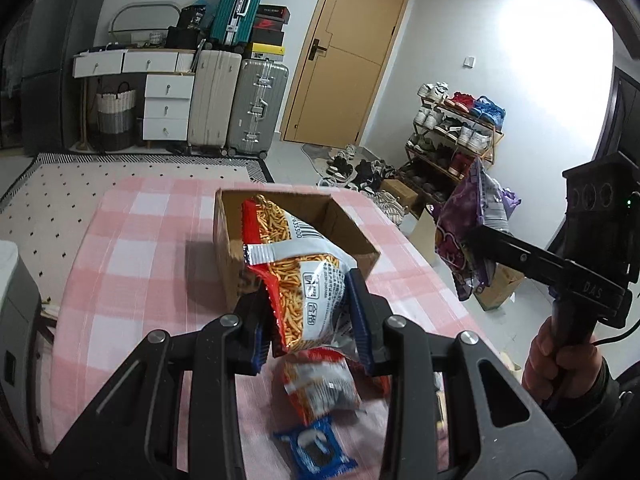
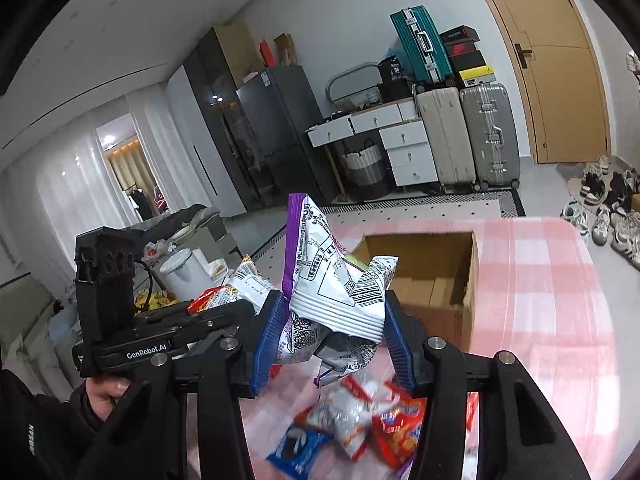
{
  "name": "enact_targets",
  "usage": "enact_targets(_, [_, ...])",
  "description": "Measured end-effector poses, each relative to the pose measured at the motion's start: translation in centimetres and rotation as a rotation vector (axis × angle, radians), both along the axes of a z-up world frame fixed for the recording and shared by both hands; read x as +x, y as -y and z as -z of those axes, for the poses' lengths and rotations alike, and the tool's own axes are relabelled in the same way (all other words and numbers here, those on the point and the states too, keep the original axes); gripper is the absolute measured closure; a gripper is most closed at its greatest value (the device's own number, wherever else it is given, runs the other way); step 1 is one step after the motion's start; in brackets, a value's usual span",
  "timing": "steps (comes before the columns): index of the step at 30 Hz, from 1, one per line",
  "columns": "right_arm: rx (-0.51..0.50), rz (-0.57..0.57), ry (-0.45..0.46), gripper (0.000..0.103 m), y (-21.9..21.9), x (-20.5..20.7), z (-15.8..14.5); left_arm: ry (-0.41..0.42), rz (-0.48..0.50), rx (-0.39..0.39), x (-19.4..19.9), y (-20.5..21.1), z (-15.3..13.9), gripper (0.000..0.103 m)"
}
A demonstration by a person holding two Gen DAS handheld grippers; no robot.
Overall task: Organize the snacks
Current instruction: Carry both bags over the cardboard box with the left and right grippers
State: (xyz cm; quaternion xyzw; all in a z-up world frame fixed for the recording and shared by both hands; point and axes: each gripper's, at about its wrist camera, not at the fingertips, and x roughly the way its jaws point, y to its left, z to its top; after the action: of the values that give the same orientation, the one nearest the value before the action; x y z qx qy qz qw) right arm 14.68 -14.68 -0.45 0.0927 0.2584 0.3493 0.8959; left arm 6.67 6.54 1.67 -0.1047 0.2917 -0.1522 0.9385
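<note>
An open cardboard box (image 1: 344,224) stands on the pink checked table; it also shows in the right wrist view (image 2: 452,292). My left gripper (image 1: 312,320) is shut on a red and white snack bag (image 1: 296,268) and holds it above the box's near edge. My right gripper (image 2: 332,336) is shut on a purple and white snack bag (image 2: 332,280) and holds it in the air before the box; this bag shows at the right of the left wrist view (image 1: 464,236). More red snack bags (image 2: 384,424) and a blue biscuit pack (image 2: 296,448) lie on the table below.
The pink checked tablecloth (image 1: 132,264) covers the table. Suitcases (image 1: 240,108), white drawers (image 1: 168,108) and a shoe rack (image 1: 456,140) stand along the far wall. A white bin (image 2: 184,276) stands left of the table.
</note>
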Motion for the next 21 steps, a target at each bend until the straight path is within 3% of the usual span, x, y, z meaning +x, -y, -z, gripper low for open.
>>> enact_targets(11, [0.002,0.003,0.026,0.054,-1.1,5.9,-2.7,-0.009,0.013,0.024,8.1,0.6,-2.4,0.073])
enact_targets(21, [-0.042,0.033,-0.07,0.054,-2.4,14.6,-0.7,-0.05,0.016,0.027,17.0,0.7,-2.2,0.073])
